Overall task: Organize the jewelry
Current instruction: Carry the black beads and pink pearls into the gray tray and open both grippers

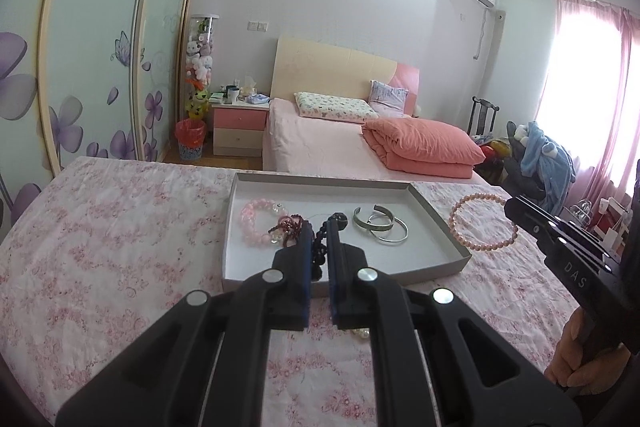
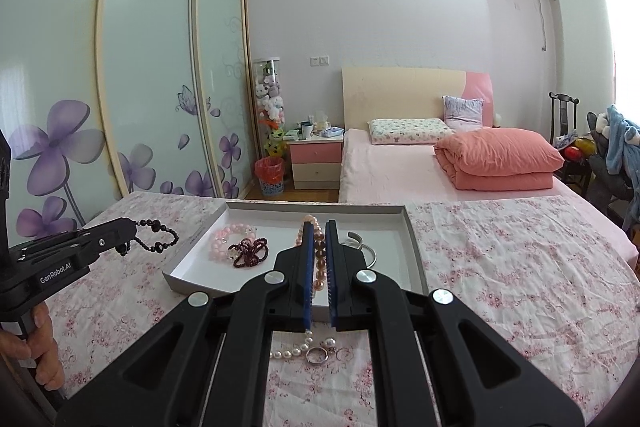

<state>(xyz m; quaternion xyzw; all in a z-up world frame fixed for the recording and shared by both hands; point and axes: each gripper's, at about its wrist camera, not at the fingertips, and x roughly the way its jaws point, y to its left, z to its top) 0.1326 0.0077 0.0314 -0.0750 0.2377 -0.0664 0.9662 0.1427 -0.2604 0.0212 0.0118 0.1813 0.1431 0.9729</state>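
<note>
- The tray [image 1: 440,223] sits on the table [image 1: 100,247].
- In the tray, the bead bracelet [image 1: 256,223] lies left and 3 bangles [image 1: 380,225] lie right.
- The bed [image 1: 320,143] stands behind the table.
- Near the table's front edge lie pearls [image 2: 292,351] and maybe 2 rings [image 2: 318,355].

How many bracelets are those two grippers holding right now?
2: a black bead bracelet in the left gripper, and a pink pearl bracelet in the right gripper. Others lie in the tray.

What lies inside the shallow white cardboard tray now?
Inside the shallow white cardboard tray: a pale pink bead bracelet, a dark red beaded flower piece and silver metal bangles. The hand-held gripper covers the tray's near middle.
</note>
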